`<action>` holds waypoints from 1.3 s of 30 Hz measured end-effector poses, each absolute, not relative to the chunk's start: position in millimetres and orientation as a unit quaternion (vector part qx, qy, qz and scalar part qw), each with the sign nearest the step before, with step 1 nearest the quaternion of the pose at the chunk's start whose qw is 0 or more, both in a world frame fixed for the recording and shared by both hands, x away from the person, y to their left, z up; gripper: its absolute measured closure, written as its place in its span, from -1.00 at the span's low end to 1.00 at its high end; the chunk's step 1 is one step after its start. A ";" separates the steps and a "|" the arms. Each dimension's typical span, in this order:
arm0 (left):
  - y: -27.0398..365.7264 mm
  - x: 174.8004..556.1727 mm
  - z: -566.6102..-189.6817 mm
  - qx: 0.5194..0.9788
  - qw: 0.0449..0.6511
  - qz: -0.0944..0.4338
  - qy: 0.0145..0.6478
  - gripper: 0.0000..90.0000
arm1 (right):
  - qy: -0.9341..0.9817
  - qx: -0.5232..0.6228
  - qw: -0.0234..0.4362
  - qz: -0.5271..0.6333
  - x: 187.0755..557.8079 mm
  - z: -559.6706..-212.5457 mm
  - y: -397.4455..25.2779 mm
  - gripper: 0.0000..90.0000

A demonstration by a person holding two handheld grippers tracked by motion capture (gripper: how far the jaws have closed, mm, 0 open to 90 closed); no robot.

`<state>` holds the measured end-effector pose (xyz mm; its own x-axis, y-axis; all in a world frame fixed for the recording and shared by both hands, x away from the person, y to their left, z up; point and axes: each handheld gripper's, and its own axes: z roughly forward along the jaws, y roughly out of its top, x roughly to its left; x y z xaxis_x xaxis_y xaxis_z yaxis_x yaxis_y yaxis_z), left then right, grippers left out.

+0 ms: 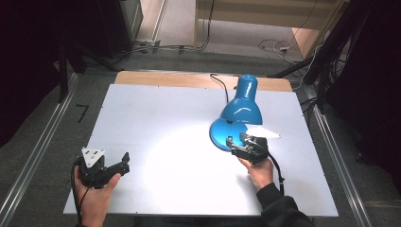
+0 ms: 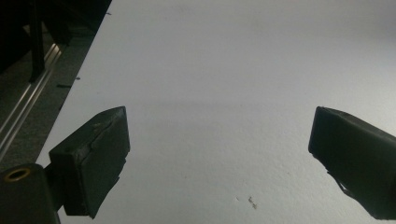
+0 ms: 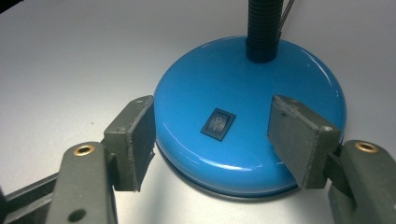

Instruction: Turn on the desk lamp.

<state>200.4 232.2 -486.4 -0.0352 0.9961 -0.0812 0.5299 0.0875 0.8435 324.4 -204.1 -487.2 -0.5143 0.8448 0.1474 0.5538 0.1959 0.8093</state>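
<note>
The fingers [image 3: 299,140] of the right gripper [image 3: 212,140] were held wide apart, one on either side of the front of the blue lamp base [image 3: 252,116], with nothing clamped between them. The left finger was seen just beside the rim of the base; whether it touched could not be told. The black rocker switch [image 3: 218,123] lay on the top of the base, between the two fingers and a little beyond them. A black ribbed neck [image 3: 264,28] rose from the back of the base. In the high view the right gripper [image 1: 232,142] was held in the right hand [image 1: 260,172] at the near edge of the base, and the blue lamp [image 1: 239,113] stood on the right half of the white worktop [image 1: 165,123], its shade [image 1: 242,106] bent over the base and a pool of light thrown onto the worktop beside it. A black cord [image 1: 220,85] ran from the lamp towards the far edge. The fingers [image 2: 93,163] of the left gripper [image 2: 219,158] were likewise spread wide over bare worktop, empty. That gripper [image 1: 124,163] was held in the left hand [image 1: 94,198] near the front left corner, well apart from the lamp.
</note>
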 end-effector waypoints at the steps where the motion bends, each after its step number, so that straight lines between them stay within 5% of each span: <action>1: 232.2 200.4 -486.4 0.593 0.361 0.323 0.643 -0.87 | 0.754 0.464 0.168 0.433 324.0 -486.4 -205.0 -0.36; 39: 232.0 200.4 -485.8 0.591 0.364 0.325 0.642 -0.87 | 0.751 0.464 0.159 0.441 301.6 -471.0 -232.2 -0.49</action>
